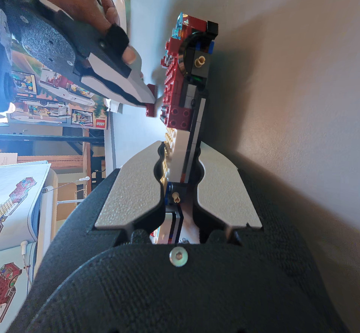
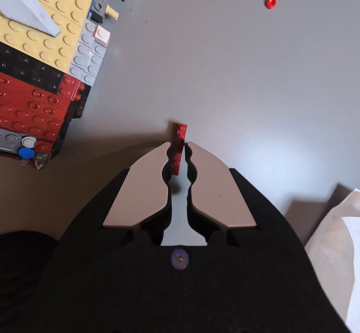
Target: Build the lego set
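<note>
Although the right gripper (image 2: 178, 144) has its fingers narrowed on a dark red plate (image 2: 180, 148), only one edge seems caught, so it could twist free onto the tabletop (image 2: 233, 70). Left gripper (image 1: 180, 148) clamps the brick model (image 1: 181, 94), held mid-table.
</note>
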`<state>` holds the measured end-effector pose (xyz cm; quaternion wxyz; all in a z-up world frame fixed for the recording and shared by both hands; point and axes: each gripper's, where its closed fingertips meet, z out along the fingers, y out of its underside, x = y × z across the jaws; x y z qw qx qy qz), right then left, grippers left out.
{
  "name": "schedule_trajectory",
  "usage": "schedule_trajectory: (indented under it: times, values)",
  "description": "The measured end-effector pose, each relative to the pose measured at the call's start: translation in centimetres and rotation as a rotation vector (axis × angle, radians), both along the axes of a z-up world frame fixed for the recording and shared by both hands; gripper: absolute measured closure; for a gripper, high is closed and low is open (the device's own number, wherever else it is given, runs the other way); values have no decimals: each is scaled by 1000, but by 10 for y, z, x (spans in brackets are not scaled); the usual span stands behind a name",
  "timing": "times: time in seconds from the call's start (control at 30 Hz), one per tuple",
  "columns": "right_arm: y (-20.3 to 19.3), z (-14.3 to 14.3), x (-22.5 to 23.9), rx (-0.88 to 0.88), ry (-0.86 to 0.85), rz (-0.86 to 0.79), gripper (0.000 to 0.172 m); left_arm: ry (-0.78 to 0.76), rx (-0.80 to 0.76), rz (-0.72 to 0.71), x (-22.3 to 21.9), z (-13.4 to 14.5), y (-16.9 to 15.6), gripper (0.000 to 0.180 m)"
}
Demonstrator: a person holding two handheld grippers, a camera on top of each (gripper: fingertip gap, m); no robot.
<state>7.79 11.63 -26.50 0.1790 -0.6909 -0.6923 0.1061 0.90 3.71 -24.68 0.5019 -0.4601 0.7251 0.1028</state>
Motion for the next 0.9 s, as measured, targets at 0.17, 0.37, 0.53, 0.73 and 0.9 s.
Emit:
schedule_trajectory:
  times: [0.17, 0.37, 0.53, 0.73, 0.9]
  values:
    - [-4, 0, -1, -130, 30, 58, 164, -1, -1, 1, -4, -1, 0, 152]
    - [-6, 2, 2, -103, -4, 138, 153, -1, 1, -4, 1, 0, 3, 152]
    - [-4, 2, 3, -28, -44, 149, 155, 2, 4, -18, 4, -1, -2, 152]
    - [-12, 14, -5, -5, 43, 182, 164, -36, 18, -58, 2, 1, -2, 154]
    - [-48, 73, -13, -101, 243, 282, 164, -128, -11, -90, 5, 13, -7, 157]
